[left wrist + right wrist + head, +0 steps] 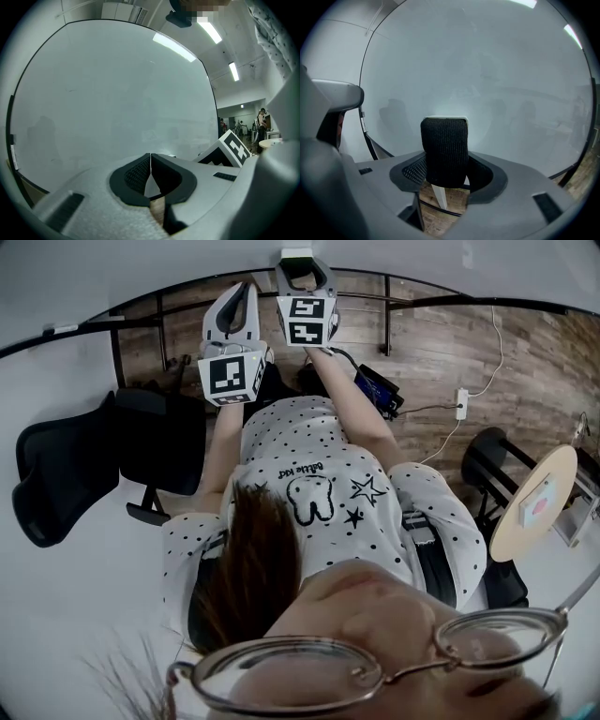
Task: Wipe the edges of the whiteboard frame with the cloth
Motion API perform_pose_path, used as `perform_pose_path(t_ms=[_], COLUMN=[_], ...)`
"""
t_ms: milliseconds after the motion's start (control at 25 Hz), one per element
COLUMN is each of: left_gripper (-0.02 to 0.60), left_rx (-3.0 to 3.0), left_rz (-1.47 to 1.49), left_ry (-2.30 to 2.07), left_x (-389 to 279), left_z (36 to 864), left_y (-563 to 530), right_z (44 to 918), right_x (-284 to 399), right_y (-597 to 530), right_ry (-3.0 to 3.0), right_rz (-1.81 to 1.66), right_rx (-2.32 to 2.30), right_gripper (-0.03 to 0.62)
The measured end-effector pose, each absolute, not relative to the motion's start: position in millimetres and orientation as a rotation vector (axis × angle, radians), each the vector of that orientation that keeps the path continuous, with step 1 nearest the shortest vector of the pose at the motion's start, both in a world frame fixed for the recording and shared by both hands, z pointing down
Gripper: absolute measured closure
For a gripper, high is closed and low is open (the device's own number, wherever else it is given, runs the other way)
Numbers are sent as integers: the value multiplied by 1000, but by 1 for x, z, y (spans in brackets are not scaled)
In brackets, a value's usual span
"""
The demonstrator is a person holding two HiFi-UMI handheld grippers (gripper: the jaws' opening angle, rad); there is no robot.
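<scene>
The right hand-held gripper (444, 180) is clamped on a folded black cloth (444, 150), which stands up out of its jaws with a pale strip showing behind and below it. The left hand-held gripper (150, 161) has its jaws pressed together at the tips, with nothing between them.

Both point at the whiteboard (487, 84), side by side and close to its lower edge. The cloth sits in front of the board's white face. The black frame (367, 136) runs off to the cloth's left, and another stretch of it passes underneath the jaws. Whether the cloth touches the board or the frame cannot be told.

As for progress, the cloth is in hand and has been brought to the board, so that part looks done. No frame edge shows any mark of wiping, and none looks dirtier than another, so which lengths are finished cannot be read. I judge the wiping is still ahead or only partly done.

Below the whiteboard lies a wooden floor (441, 343) with a power strip (460, 401) and its cable. A black chair (56, 465) stands to the board's left, and a round surface (553, 470) on a stand to its right. Ceiling lights (209, 29) glow above the board.
</scene>
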State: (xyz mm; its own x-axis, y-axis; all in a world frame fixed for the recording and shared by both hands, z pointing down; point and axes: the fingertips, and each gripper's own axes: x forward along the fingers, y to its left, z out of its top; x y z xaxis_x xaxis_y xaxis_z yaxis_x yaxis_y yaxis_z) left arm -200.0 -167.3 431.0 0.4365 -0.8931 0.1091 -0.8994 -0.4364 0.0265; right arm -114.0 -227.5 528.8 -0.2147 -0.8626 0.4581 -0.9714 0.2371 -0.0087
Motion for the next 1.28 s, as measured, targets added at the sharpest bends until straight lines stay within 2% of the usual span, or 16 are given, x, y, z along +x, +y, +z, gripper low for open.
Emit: perform_pose_path(t_ms=[1280], left_gripper=[561], left_rx=[2620], left_rz=[122], left_ry=[-1605], left_x=[-144], left_z=[430], left_y=[-173], right_z=[531], right_x=[-53], right_y=[-226], right_ry=[-2147], right_rz=[403], right_rx=[1690], right_gripper=[356])
